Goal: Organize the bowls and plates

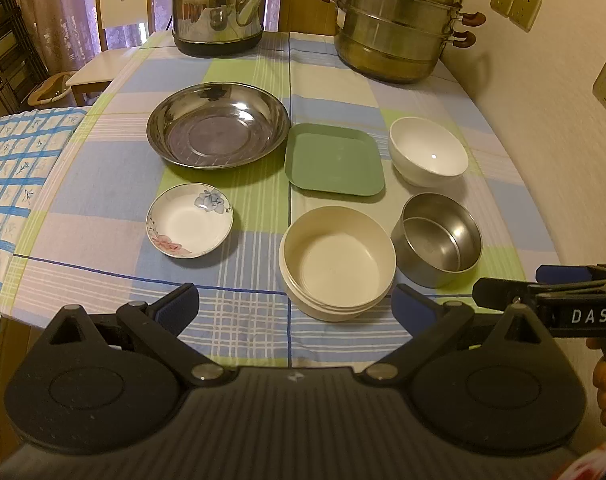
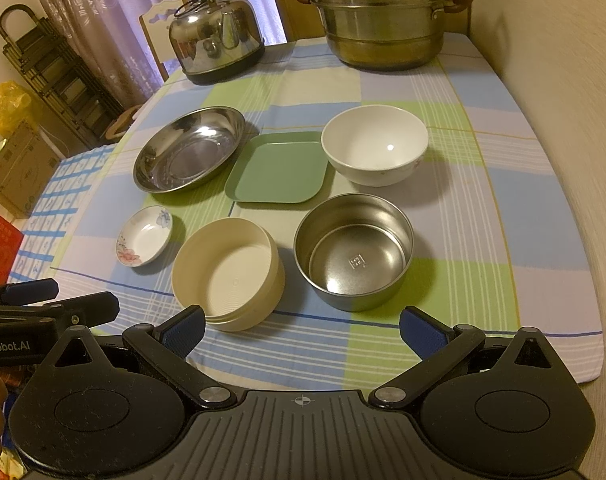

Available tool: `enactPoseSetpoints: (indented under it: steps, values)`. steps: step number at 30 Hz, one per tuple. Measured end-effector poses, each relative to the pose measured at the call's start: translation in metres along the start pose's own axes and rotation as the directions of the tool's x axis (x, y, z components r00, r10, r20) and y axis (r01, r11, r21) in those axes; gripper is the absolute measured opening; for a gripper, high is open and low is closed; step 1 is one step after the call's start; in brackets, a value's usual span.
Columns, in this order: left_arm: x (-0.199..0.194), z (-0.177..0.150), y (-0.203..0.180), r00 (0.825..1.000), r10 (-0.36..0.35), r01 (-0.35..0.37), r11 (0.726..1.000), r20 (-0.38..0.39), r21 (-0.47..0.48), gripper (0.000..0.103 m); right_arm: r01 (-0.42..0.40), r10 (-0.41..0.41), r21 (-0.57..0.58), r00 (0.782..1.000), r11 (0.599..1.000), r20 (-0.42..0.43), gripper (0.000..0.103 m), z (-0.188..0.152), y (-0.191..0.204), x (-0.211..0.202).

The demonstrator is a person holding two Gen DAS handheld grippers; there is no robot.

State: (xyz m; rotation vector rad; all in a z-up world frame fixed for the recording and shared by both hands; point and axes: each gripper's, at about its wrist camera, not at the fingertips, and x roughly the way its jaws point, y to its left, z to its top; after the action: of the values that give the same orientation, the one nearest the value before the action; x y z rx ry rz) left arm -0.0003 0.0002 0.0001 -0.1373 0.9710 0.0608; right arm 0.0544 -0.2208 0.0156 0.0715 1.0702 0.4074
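I have both tools above the near edge of the counter [image 1: 103, 216], and nothing is in either one. My left tool [image 1: 297, 308] has its blue-padded fingers spread wide; my right tool [image 2: 303, 328] is just as wide.

Six pieces are laid out ahead of me. At the back left sits a big shiny steel plate [image 1: 218, 125], round and shallow. Just beside it is a flat green square plate [image 1: 335, 160], and to the right of that a deep white bowl [image 2: 375, 144]. In the near row there is a small floral saucer [image 1: 189, 220], white with a blue and a pink flower on the rim, then a cream bowl [image 2: 227, 274] with a ribbed wall, then a steel bowl [image 2: 354, 252] with straight sides and a stamped mark on its floor. None of them is stacked.

The counter wears a checked cloth in blue, green and pale pink. A steel kettle [image 2: 217, 42] and a tiered steamer pot [image 2: 383, 16] stand at the far end, a chair [image 1: 119, 12] and curtains [image 1: 63, 0] beyond, and a wall with sockets [image 1: 515, 2] on the right.
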Motion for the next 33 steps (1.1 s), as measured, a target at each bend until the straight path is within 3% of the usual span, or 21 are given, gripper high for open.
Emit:
enactPoseSetpoints:
  steps: [33]
  values:
    - [-0.003, 0.009, -0.009, 1.0, -0.006, 0.006, 1.0, 0.01, 0.003, 0.102, -0.001, 0.001, 0.0, 1.0, 1.0, 0.002, 0.103, 0.001, -0.004, -0.003]
